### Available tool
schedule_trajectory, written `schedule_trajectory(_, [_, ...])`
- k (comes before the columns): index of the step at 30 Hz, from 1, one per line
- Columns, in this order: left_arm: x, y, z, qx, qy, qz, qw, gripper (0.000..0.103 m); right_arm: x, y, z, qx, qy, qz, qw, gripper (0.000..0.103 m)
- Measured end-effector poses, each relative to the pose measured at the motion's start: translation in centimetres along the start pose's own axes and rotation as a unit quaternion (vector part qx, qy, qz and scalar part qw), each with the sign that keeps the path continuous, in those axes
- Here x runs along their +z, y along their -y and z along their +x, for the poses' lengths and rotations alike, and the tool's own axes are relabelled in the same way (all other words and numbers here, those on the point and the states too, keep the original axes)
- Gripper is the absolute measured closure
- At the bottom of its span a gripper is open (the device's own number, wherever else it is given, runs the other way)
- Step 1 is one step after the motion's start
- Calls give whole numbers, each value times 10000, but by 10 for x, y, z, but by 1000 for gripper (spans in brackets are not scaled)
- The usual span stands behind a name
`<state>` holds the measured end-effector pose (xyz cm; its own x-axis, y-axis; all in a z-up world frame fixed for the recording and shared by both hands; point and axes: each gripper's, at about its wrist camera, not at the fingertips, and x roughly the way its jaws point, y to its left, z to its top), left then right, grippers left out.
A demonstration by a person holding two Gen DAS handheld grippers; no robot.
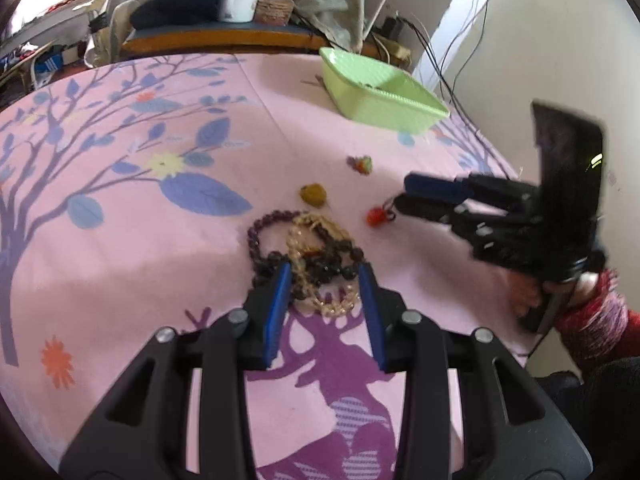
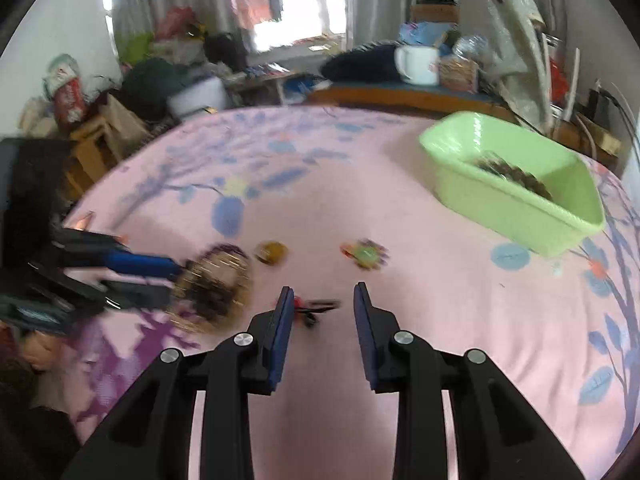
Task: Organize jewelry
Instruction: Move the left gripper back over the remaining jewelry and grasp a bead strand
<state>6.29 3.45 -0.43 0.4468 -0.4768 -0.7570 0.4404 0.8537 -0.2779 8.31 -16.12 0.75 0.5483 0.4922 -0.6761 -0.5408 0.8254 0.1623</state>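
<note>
A tangle of dark and amber bead strings (image 1: 308,248) (image 2: 216,284) lies on the pink printed cloth (image 1: 140,240). My left gripper (image 1: 326,276) (image 2: 176,282) stands open, its blue-padded tips at the near edge of the tangle, with some beads between them and no pad pressing. A small red charm (image 1: 376,216) (image 2: 298,303) with a black cord (image 2: 320,306) lies to the right. My right gripper (image 2: 323,296) (image 1: 404,198) is open over it, the cord between its tips and the charm by the left finger. The green basket (image 1: 384,96) (image 2: 512,208) holds dark beads (image 2: 512,174).
A yellow charm (image 1: 314,194) (image 2: 272,252) and a multi-coloured one (image 1: 360,164) (image 2: 366,254) lie between the tangle and the basket. Behind the table is a cluttered shelf with a white mug (image 1: 239,2). Cables (image 1: 460,40) hang at the wall on the right. A red sleeve (image 1: 592,320) holds the right gripper.
</note>
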Motion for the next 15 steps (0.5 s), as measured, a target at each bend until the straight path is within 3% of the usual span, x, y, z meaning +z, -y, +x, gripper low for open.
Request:
schedule_trajectory(3, [-2,-1,8,149,-27,39,9999,71,4,-4,0,55,62,-195,9998,101])
schedule_trajectory(6, [-5,-2,8,139,-31,65,9999,91,11,-6,11,411,-81,-78,9991,101])
schedule_trajectory(11, [-7,-5,5,171,4,-5,9999,91,23,-33,26,985,-260,-253,9945,101])
schedule_trajectory(15, [-7,-11,1,425,46,17,9991,91,22,-53,33,932,-351,-698,9926,102])
